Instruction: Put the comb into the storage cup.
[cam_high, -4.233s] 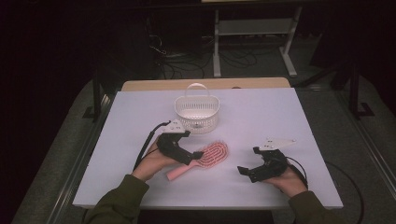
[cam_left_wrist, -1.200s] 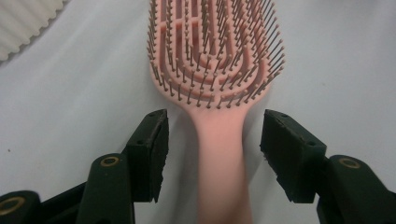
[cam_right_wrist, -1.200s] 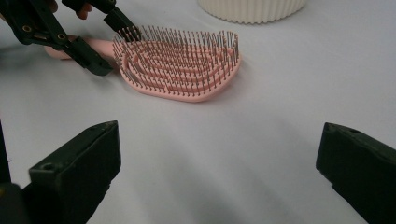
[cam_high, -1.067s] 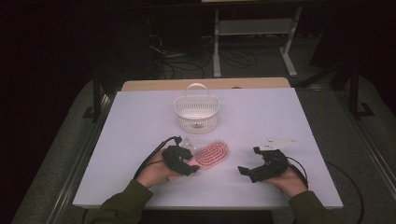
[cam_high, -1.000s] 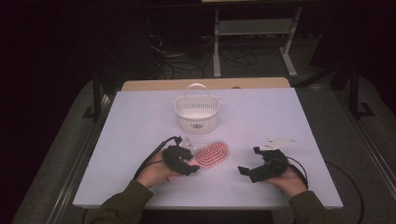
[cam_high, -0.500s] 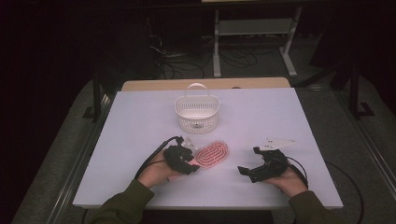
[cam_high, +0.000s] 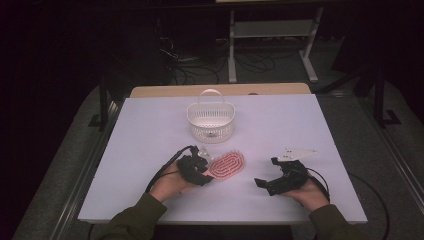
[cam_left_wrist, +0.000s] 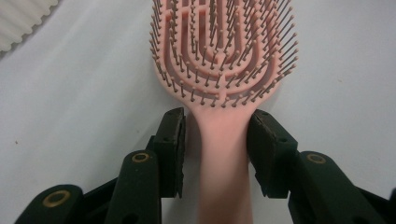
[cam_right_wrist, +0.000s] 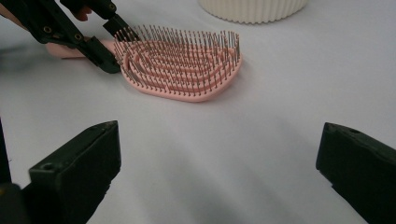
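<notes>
A pink hairbrush (cam_high: 227, 166) lies bristles up on the white table (cam_high: 150, 130), its head pointing away toward the basket. My left gripper (cam_high: 204, 176) straddles the brush handle (cam_left_wrist: 224, 154) just behind the head. Its jaws have just been closing around the handle. In the left gripper view one pad (cam_left_wrist: 261, 149) sits at the handle's edge, while a thin gap remains at the other pad (cam_left_wrist: 175, 149). To the right of the brush, my right gripper (cam_high: 265, 172) rests on the table, jaws wide apart and empty. Its own view faces the brush (cam_right_wrist: 182, 65) and the left gripper (cam_right_wrist: 112, 42).
A white ribbed basket (cam_high: 212, 131) with a handle stands behind the brush near the table's middle; its base appears in the right gripper view (cam_right_wrist: 254, 9). A cable trails from each gripper. Beyond the table's edges the floor is dark.
Since the oldest frame my left gripper has dropped toward the near edge onto the brush handle, hiding it. Over the last second both hands stay put and the brush lies where it was.
</notes>
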